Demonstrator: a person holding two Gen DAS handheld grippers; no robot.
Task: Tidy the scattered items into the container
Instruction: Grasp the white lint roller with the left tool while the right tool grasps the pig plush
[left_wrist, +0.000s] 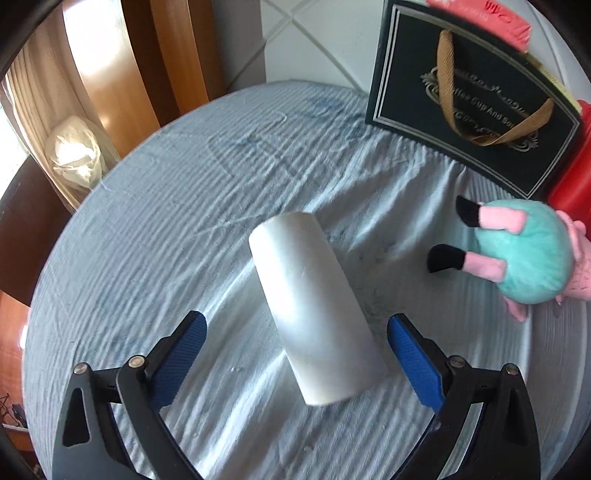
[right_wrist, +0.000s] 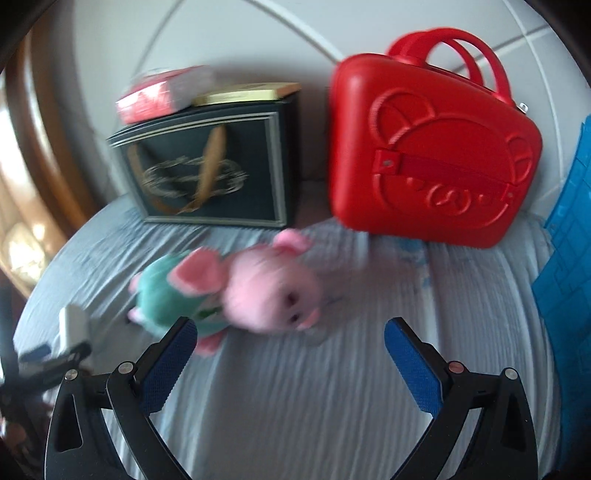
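Left gripper (left_wrist: 295, 354) wide, straddling white roll (left_wrist: 314, 310), ungrasped; right gripper (right_wrist: 290, 350) wide near plush pig (right_wrist: 258, 288). Next: close, lift.

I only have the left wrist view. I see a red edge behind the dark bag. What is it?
Observer: A closed red case with an embossed bear face, standing beside the dark bag.
Operator: Does the plush have a head?
Observer: Yes, the plush pig has a pink head with upright ears.
Operator: Is the right gripper holding anything?
Observer: No, the right gripper is open just short of the pig.
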